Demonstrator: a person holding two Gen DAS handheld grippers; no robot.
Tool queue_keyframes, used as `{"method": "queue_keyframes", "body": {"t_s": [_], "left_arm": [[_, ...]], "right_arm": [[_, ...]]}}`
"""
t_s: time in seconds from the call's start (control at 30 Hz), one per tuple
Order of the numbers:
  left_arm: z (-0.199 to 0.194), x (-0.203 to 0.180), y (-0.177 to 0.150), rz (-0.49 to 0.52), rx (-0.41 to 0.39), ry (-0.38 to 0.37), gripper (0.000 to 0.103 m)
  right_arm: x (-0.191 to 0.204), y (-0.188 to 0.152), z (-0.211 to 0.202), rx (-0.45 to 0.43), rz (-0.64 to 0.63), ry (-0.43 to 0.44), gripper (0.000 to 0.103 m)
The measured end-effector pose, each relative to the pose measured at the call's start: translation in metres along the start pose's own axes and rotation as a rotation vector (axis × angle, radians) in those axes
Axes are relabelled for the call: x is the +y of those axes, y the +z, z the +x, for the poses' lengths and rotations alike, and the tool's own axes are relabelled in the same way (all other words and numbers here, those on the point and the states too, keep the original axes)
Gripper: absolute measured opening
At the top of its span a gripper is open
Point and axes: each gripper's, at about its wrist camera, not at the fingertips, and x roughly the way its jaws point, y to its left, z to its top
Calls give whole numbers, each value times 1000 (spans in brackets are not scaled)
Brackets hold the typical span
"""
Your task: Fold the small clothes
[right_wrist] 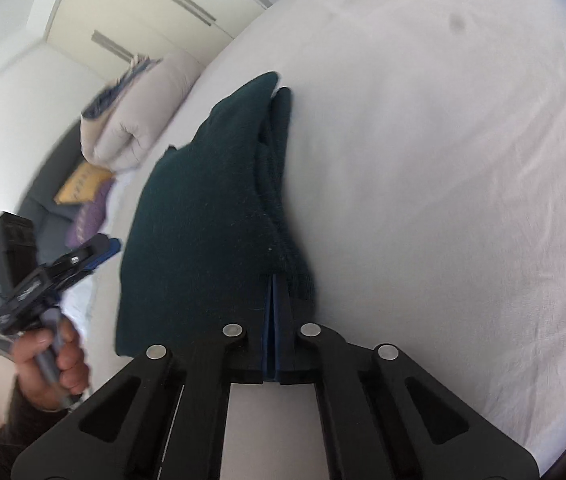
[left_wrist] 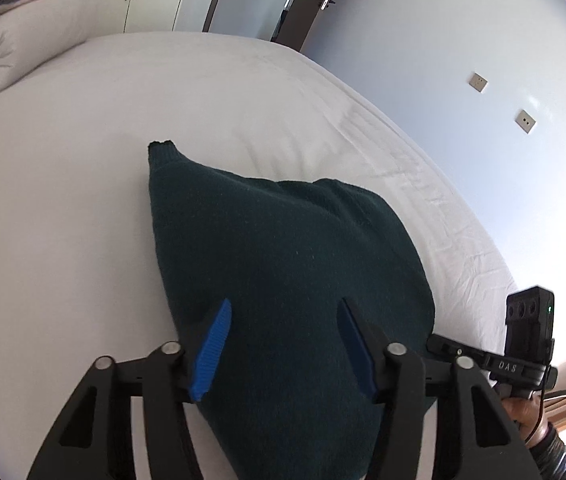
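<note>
Knitwear fills both my views: a dark green sweater (left_wrist: pixel 283 280), folded into a thick bundle, lies on the white bed sheet (left_wrist: pixel 63 200). My left tongs (left_wrist: pixel 283 344) stand released, blue pads apart over the near end of the bundle. My right tongs (right_wrist: pixel 277 320) are clenched together at the bundle's edge; whether any fabric is pinched I cannot tell.

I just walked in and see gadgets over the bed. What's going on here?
A person holding a two-finger gripper in each hand is folding a dark green knitted garment on a white-sheeted bed. The garment already lies doubled over. The left gripper is open, its blue fingers either side of the near end. The right gripper is shut at the garment's folded edge; whether it pinches fabric is unclear.
</note>
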Motion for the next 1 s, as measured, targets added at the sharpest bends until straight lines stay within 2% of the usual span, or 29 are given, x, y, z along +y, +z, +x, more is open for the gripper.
{"method": "queue_keyframes", "body": {"t_s": [0.07,0.17,0.27,0.37,0.4,0.47,0.53,0.57,0.6,0.73,0.9,1.0], "left_arm": [[14,5,12,-2,7,29,32],[40,13,18,-13,41,61,25],[48,21,12,-27,12,33,24],[47,35,4,-67,-10,-29,22],[42,35,4,-77,-9,-31,22],[25,24,1,-60,-13,14,21],[2,6,-12,10,-32,55,26],[-4,1,-19,34,-41,69,33],[-7,-7,-32,70,-44,94,36],[10,-25,-61,194,-36,204,38],[20,-19,-49,161,25,177,42],[6,-23,-46,171,29,169,42]], "right_arm": [[-8,0,0,-5,22,39,0],[-12,-1,3,-11,23,63,0],[-10,-4,1,-25,9,65,0],[-9,-7,-1,-34,11,72,0],[-8,-6,0,-35,9,70,0],[-6,-5,1,-36,6,68,0],[-6,-9,-7,-38,16,73,0],[-1,-12,-12,-45,6,64,0],[2,-15,-14,-50,-3,63,0],[5,-27,-18,-57,16,54,0],[2,-27,-15,-58,9,33,0],[3,-31,-21,-54,31,41,0]]}}
